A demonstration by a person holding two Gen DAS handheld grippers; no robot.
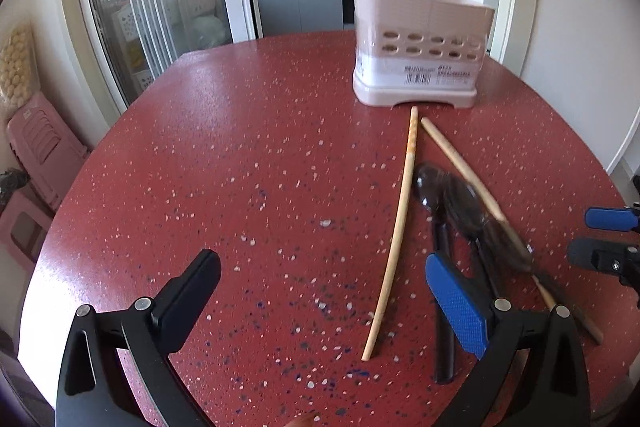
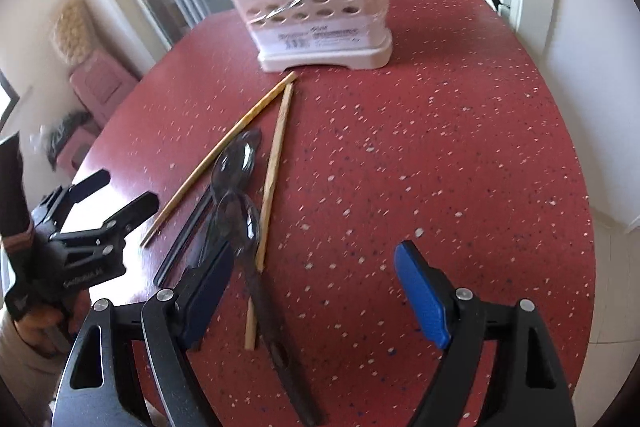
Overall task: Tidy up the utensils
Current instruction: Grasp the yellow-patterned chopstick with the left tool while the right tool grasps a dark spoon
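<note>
The left gripper (image 1: 320,291) hangs with jaws spread wide and empty over bare red tabletop (image 1: 240,147), which runs clear to the rounded left edge. Just right of it lie two chopsticks (image 1: 400,219) in a narrow V, with two dark spoons (image 1: 452,199) between them. The pink utensil holder (image 1: 420,47) stands near the far edge, already holding chopsticks and a spoon. The right gripper (image 2: 320,291) has wide, empty jaws above the spoon handles; open tabletop continues to the right edge.
</note>
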